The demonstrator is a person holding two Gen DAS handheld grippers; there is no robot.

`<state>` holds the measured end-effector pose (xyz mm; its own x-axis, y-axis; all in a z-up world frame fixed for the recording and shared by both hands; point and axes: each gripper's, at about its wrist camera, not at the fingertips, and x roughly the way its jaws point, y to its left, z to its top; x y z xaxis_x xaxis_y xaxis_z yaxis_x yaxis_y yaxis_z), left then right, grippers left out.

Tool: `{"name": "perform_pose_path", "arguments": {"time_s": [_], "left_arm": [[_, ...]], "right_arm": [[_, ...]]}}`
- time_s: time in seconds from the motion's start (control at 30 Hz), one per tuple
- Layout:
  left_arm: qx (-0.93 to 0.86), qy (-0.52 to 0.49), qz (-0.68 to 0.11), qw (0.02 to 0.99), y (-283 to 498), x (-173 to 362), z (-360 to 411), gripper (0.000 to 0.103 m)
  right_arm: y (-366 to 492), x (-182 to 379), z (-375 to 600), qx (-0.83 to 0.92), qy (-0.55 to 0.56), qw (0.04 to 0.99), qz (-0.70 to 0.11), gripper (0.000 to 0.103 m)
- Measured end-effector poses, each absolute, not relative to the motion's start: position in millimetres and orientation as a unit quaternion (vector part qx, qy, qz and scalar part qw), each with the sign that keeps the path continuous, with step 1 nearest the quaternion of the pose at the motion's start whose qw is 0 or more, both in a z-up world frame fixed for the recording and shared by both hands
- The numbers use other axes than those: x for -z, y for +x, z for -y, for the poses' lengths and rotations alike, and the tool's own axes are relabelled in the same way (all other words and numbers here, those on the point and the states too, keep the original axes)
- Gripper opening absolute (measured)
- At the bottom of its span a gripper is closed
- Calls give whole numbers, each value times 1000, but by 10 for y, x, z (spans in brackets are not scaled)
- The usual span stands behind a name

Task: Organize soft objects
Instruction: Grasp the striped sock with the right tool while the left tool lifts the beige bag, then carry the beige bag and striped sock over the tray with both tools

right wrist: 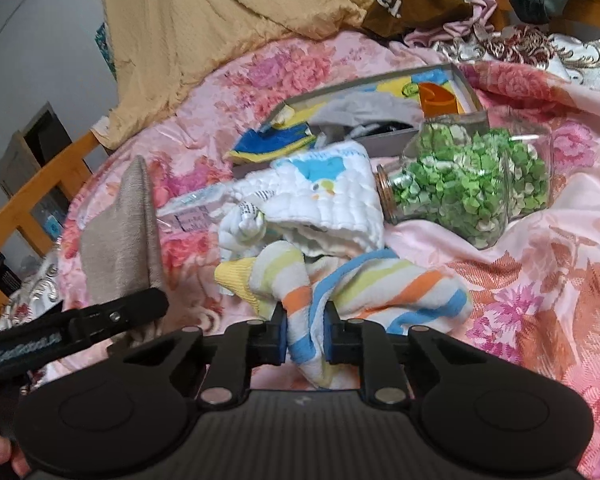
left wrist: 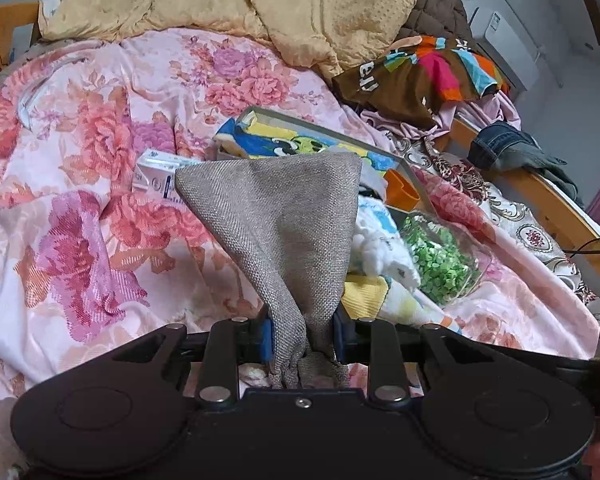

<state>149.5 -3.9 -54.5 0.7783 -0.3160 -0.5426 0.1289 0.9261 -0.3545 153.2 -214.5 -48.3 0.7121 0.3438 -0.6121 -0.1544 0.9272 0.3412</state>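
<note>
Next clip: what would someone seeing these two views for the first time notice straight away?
Probably the grey burlap cloth, bunched between the left gripper pads and fanning up mid-frame. Next, the striped towel pinched in the right gripper, low in its view. Behind that lies a tipped glass jar of green bits on the pink floral bedspread.

A grey-brown woven cloth [left wrist: 276, 220] is held up off the bed, bunched at its lower end and fanned out wide above. A striped towel [right wrist: 380, 292], white with orange, blue and yellow bands, lies crumpled on the floral bedspread, one fold raised. A white quilted cloth [right wrist: 324, 196] lies just behind it, touching it.
</note>
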Motion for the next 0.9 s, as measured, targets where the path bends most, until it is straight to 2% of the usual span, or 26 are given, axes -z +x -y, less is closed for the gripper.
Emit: {"name": "perform_pose_path", "arguments": {"time_s": [0.4, 0.9], "left_arm": [[117, -156, -286, 938, 1447, 333, 23, 29], [113, -148, -268, 945, 1486, 223, -12, 29]], "right_arm": [[1299, 293, 2269, -160, 172, 922, -306, 18], [1214, -38, 2335, -196, 206, 940, -187, 19]]}}
